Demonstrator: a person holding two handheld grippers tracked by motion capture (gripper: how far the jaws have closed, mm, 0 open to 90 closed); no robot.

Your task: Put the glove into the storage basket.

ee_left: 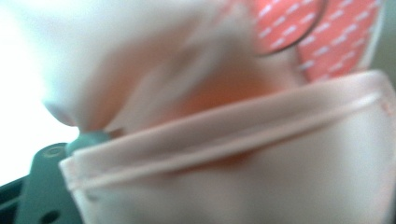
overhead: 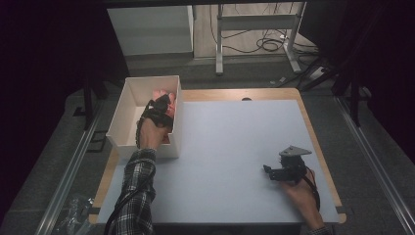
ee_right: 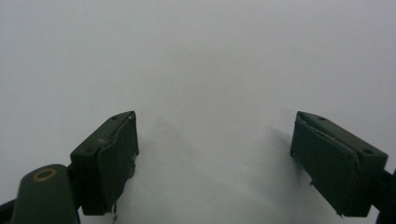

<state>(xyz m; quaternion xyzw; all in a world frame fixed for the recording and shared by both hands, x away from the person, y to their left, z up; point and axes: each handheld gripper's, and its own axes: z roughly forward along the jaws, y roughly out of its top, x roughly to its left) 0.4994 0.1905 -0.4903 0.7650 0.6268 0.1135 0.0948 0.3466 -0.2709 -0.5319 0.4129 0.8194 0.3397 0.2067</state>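
Observation:
A white open box (overhead: 119, 113) stands at the table's back left with pink cloth (overhead: 165, 93) inside it. My left gripper (overhead: 160, 104) reaches down into the box, right against the cloth. The left gripper view is a blurred close-up of a pale pink hemmed fabric (ee_left: 261, 154) and a coral piece with white dashes (ee_left: 336, 42). One dark jaw shows at that view's lower left and the other is hidden by fabric. My right gripper (overhead: 268, 172) (ee_right: 215, 154) rests low over the pale mat (overhead: 230, 142) at the front right, open, with nothing between its jaws.
The mat covers most of a wooden table (overhead: 306, 112). The box sits at the mat's left edge. Beyond the table are a desk frame (overhead: 254, 29), cables on the floor (overhead: 266, 44) and a white cabinet (overhead: 151, 29). A metal rail (overhead: 68, 171) runs along the left.

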